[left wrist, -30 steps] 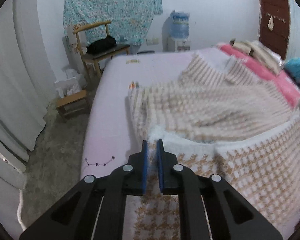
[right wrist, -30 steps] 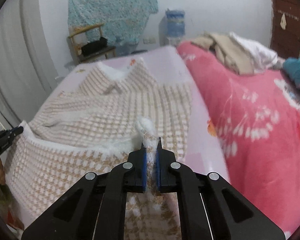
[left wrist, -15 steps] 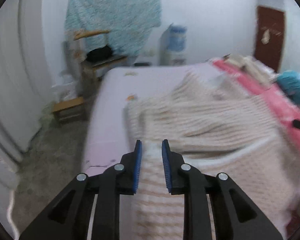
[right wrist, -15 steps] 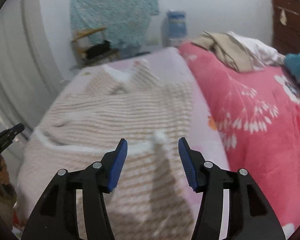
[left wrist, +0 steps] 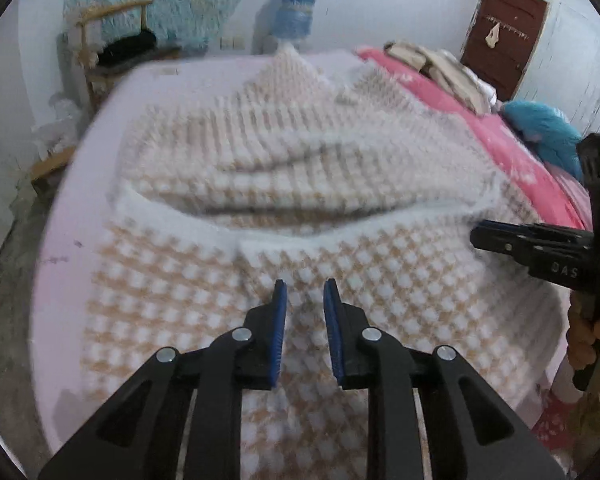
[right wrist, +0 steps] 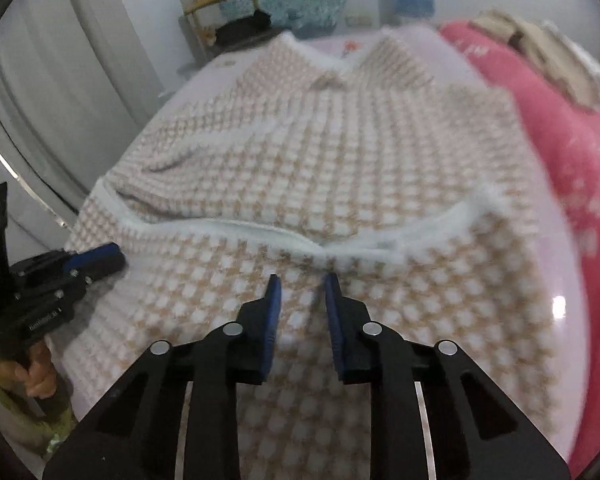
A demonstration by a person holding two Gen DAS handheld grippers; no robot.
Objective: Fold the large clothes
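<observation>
the sweater (left wrist: pixel 300 184) lies spread on the bed (left wrist: pixel 72 216), its lower part folded up over the body, white hem (right wrist: pixel 260 232) across the middle. left gripper (left wrist: pixel 305 292): jaws narrowly parted, holding nothing, above the folded part. right gripper (right wrist: pixel 299 288): jaws narrowly parted, holding nothing, just short of the hem. a pink blanket (right wrist: pixel 572 152) lies beside the sweater.

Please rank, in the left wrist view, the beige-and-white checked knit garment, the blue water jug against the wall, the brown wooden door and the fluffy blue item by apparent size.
1. Beige-and-white checked knit garment, by far.
2. Brown wooden door.
3. Fluffy blue item, close to the door; nearness makes that unsure.
4. Blue water jug.
</observation>
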